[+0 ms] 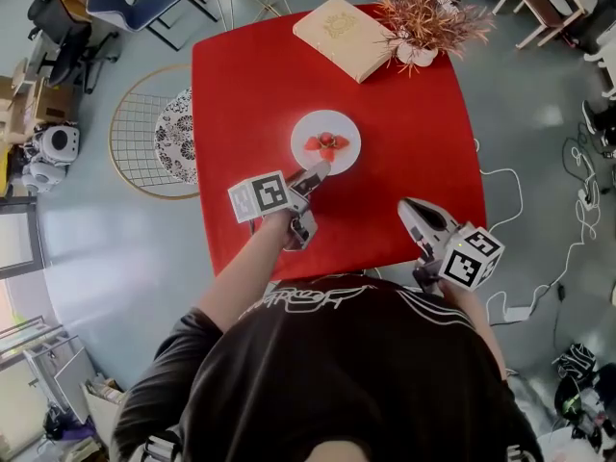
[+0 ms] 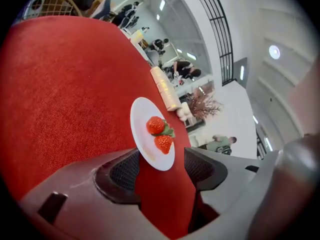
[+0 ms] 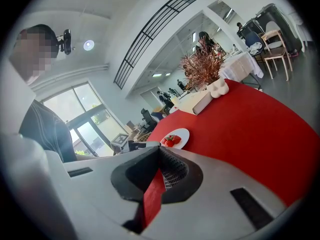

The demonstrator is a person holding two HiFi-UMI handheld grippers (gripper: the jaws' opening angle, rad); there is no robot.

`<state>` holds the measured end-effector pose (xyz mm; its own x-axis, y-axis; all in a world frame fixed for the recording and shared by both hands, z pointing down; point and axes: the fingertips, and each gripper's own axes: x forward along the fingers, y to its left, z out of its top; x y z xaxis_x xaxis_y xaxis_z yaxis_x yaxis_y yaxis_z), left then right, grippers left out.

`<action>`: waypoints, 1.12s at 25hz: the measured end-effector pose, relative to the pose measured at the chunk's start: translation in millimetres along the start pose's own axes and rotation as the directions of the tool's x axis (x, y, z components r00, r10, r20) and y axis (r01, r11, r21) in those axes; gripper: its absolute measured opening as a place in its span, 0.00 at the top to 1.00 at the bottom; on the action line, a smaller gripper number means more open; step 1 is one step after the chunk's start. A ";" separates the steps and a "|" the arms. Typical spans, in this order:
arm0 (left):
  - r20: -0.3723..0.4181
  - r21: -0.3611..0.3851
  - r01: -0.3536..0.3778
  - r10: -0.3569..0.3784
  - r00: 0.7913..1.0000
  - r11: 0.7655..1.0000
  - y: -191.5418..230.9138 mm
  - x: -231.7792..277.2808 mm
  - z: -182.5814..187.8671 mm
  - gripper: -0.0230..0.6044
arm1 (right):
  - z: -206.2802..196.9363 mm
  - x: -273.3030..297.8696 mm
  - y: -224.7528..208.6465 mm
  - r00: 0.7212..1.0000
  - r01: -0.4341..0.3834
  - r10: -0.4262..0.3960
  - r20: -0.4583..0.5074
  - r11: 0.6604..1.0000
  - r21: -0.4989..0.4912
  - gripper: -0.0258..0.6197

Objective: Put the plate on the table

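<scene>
A white plate [image 1: 343,128] carrying two strawberries [image 1: 326,143] rests flat on the red table [image 1: 248,94], near its middle. My left gripper [image 1: 311,177] is just short of the plate's near rim, jaws open, with nothing pressed between them. In the left gripper view the plate [image 2: 142,120] lies just ahead of the left gripper [image 2: 161,168], its near rim reaching between the two pads without touching them. My right gripper [image 1: 410,211] hovers at the table's near right, shut and empty. The right gripper view shows the plate [image 3: 183,134] off in the distance.
A cream book [image 1: 344,38] and a dried plant in a white pot [image 1: 420,19] stand at the table's far side. On the floor to the left stands a round wire basket [image 1: 154,131]. Cables [image 1: 568,248] run over the floor at the right.
</scene>
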<state>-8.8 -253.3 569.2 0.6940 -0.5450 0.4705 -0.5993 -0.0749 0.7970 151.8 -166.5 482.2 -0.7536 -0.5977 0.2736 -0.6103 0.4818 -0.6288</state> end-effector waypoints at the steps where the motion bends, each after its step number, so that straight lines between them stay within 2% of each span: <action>1: -0.017 0.028 -0.011 0.011 1.000 1.000 -1.0 0.2 -2.8 0.53 | -1.2 -0.5 0.8 1.000 -0.002 0.002 -0.001 1.000 0.002 0.95; 4: -0.078 0.147 -0.060 0.072 0.994 0.987 -1.4 0.7 -11.0 0.54 | -4.4 -1.9 2.9 1.000 -0.007 0.007 -0.005 1.000 0.003 0.95; 6: -0.112 0.243 -0.100 0.131 0.985 0.965 0.0 1.8 -16.4 0.54 | -6.1 -3.4 3.7 1.000 -0.009 0.009 -0.005 1.000 0.004 0.95; 10: -0.151 0.426 -0.155 0.239 0.959 0.891 3.8 5.1 -25.6 0.54 | -8.9 -7.1 4.6 1.000 -0.009 0.009 -0.006 1.000 0.003 0.95; 13: -0.155 0.511 -0.183 0.300 0.941 0.840 7.5 4.4 -28.8 0.54 | -11.8 -10.9 4.5 1.000 -0.004 0.004 -0.009 1.000 0.004 0.95; 16: -0.152 0.561 -0.198 0.335 0.930 0.804 8.6 3.1 -30.2 0.54 | -14.0 -15.6 4.2 1.000 -0.001 0.001 -0.011 1.000 0.008 0.95; 23: -0.111 0.628 -0.234 0.383 0.917 0.742 10.3 -2.5 -30.8 0.54 | -19.3 -23.2 5.7 1.000 -0.002 0.002 -0.010 1.000 0.007 0.95; 28: -0.074 0.632 -0.230 0.353 0.933 0.740 -0.7 -12.5 -31.2 0.54 | -23.8 -26.5 11.8 1.000 -0.009 0.009 -0.023 1.000 -0.013 0.95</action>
<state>-4.6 -220.4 574.6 0.4650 -0.4730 0.7484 -0.8556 -0.4573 0.2425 158.7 -129.7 484.9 -0.7646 -0.5784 0.2844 -0.6062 0.4955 -0.6221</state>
